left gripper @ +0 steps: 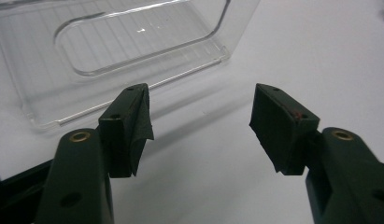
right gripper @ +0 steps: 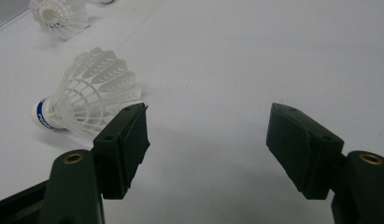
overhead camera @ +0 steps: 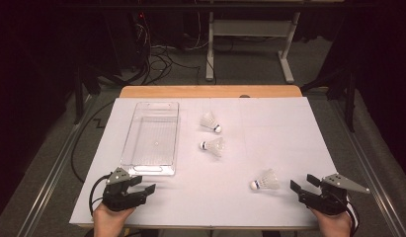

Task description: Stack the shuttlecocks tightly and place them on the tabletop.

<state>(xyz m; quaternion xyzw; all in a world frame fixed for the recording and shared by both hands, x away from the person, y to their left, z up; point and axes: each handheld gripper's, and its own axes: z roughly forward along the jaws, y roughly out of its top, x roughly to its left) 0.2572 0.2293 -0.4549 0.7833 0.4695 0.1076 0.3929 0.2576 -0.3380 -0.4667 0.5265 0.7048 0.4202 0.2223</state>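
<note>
Both grippers sit low at the near edge of the white table (overhead camera: 289, 128), one in each of the person's hands, and neither holds anything. The left gripper (overhead camera: 143, 185) has its jaws spread wide with bare table between them; it rests just in front of the clear plastic tray (overhead camera: 136, 123), close to the near end wall but not touching it. The right gripper (overhead camera: 303, 183) is spread just as wide, its jaws pointing inward toward the nearest shuttlecock (overhead camera: 265, 180), which lies on its side a little way off, cork end turned to the left. Two more shuttlecocks lie farther up the table, right of the tray: the middle shuttlecock (overhead camera: 213, 145) and the far shuttlecock (overhead camera: 210, 121), both also on their sides and apart from each other. From above, the tray looks empty. The left gripper view brings out the tray's (left gripper: 133, 42) ribbed floor and the rounded handle cut-out in its end wall, with the dark pads (left gripper: 133, 126) of the left gripper (left gripper: 201, 128) standing clear of it. The right gripper view shows the feather skirt of the nearest shuttlecock (right gripper: 94, 95) just beyond the left-hand jaw of the right gripper (right gripper: 208, 140), and a blue band around its cork, while the middle shuttlecock (right gripper: 61, 16) sits small at the top corner.
</note>
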